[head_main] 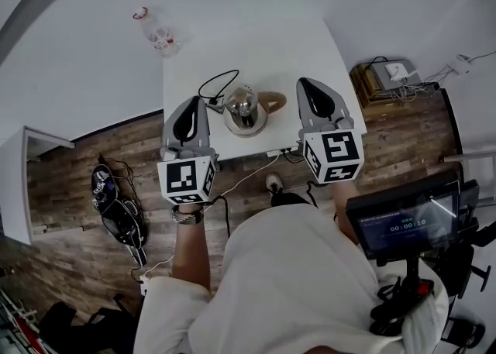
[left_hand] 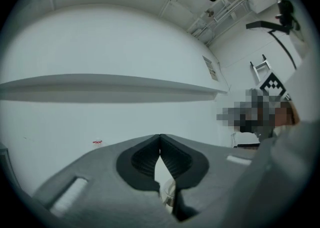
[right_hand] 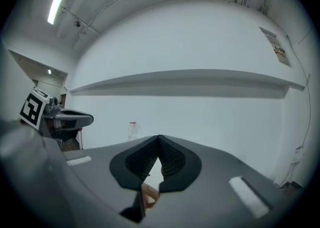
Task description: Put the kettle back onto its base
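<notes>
Jaws on both grippers are pressed together, with nothing pinched between them. From the head view, the left gripper hangs above the near left part of a white table. Its own view shows the dark ribbed pads meeting at their tips against a plain white wall. A black cord loops on the table just left of the kettle. The kettle stands between the two grippers, near the table's front edge. It has a rounded clear-glass body with bright metal glints and a dark top, and it sits on its round pale base. A tan object lies just beside it on the right, though its kind cannot be made out. The right gripper hangs to the right of the kettle, and its own view shows the pads closed tip to tip. Neither gripper touches the kettle. In the left gripper view only a sliver of the glass shows through the gap under the pads. In the right gripper view only a scrap of the tan shape shows there. The head view cuts off the person's arms below a white shirt.
</notes>
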A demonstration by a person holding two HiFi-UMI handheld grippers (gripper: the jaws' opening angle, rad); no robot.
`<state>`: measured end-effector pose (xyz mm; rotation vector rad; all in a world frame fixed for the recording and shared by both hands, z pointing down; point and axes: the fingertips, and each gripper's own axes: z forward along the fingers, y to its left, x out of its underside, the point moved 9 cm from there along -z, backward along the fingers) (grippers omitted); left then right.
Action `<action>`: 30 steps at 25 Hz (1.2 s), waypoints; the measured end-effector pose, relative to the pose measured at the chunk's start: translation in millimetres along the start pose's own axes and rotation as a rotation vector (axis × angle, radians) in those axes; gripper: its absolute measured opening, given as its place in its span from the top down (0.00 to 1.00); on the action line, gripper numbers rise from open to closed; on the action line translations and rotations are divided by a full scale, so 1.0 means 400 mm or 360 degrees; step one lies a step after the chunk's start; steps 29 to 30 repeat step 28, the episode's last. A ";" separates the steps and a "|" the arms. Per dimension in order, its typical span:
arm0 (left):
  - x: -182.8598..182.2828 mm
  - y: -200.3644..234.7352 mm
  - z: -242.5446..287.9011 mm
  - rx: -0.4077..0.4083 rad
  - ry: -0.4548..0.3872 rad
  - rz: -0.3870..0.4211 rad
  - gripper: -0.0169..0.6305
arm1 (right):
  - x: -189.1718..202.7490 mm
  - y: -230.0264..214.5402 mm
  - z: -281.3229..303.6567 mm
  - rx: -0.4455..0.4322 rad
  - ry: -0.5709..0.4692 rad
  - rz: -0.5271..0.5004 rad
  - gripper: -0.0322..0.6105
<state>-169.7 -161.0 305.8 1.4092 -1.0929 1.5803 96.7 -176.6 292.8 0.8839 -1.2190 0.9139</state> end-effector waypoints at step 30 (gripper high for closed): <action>-0.047 -0.037 0.053 0.0034 -0.0010 0.0132 0.96 | -0.059 -0.029 0.032 -0.0092 -0.0022 -0.0101 0.95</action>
